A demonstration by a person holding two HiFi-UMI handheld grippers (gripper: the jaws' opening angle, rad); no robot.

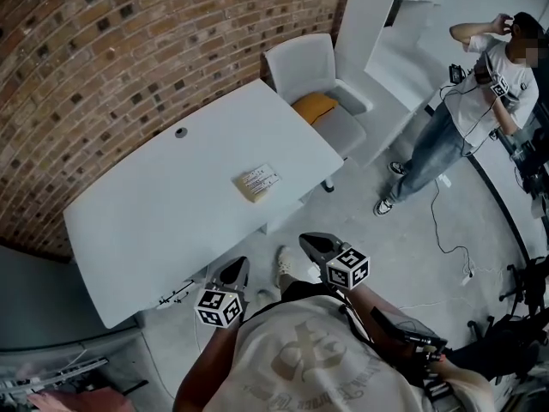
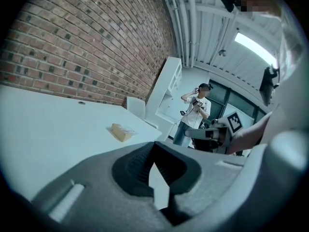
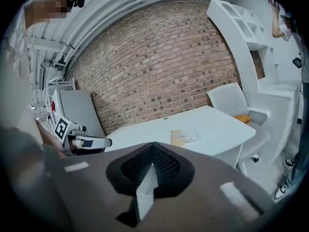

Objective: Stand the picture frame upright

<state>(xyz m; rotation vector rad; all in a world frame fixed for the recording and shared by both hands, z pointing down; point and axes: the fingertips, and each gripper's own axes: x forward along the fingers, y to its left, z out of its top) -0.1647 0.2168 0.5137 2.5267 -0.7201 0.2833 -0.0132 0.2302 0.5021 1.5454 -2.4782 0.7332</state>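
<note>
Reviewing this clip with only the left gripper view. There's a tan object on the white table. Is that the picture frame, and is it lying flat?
Observer: Yes. The head view shows the picture frame lying flat on the table, near the corner by the chair.
Operator: Is the right gripper holding anything?
Observer: No. The right gripper view shows the right gripper with its jaws together and nothing between them.
Operator: Anything on that chair?
Observer: A yellow cushion on its seat.
</note>
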